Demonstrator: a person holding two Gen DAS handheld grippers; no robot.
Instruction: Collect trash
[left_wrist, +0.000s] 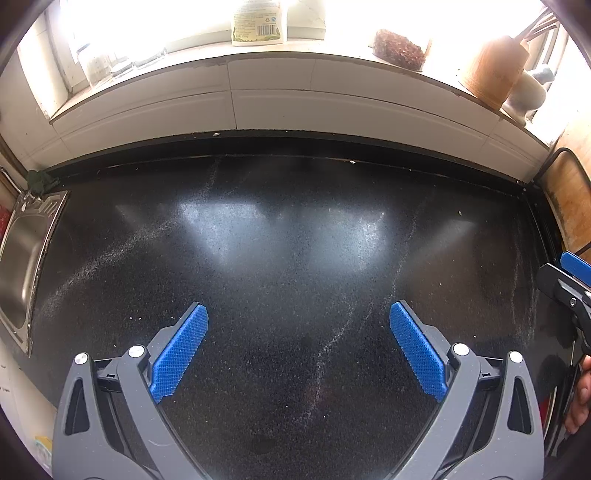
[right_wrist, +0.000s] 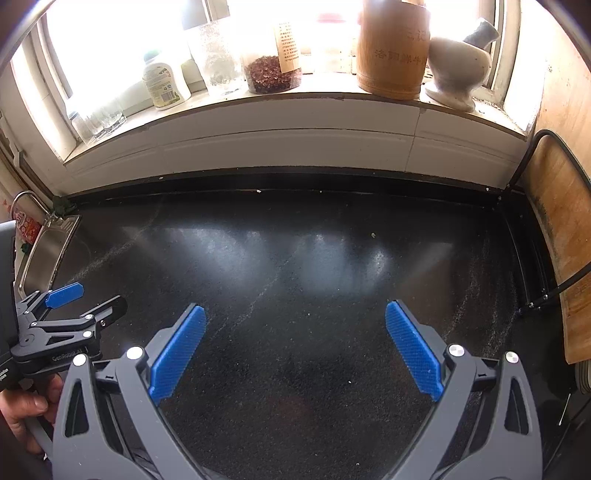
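Observation:
I see no piece of trash larger than crumbs on the black speckled countertop (left_wrist: 295, 258). A small pale crumb (right_wrist: 373, 235) lies toward the back right. My left gripper (left_wrist: 298, 314) is open and empty above the counter, blue pads spread wide. My right gripper (right_wrist: 295, 314) is open and empty too. The left gripper also shows at the left edge of the right wrist view (right_wrist: 85, 299), open. One finger of the right gripper shows at the right edge of the left wrist view (left_wrist: 569, 273).
A steel sink (left_wrist: 22, 258) lies at the left. A white tiled ledge (right_wrist: 295, 125) at the back carries a bottle (right_wrist: 164, 86), a glass jar of red flakes (right_wrist: 271, 74), a bamboo holder (right_wrist: 391, 51) and a stone mortar (right_wrist: 458, 62). A wooden board (right_wrist: 557, 221) leans at the right.

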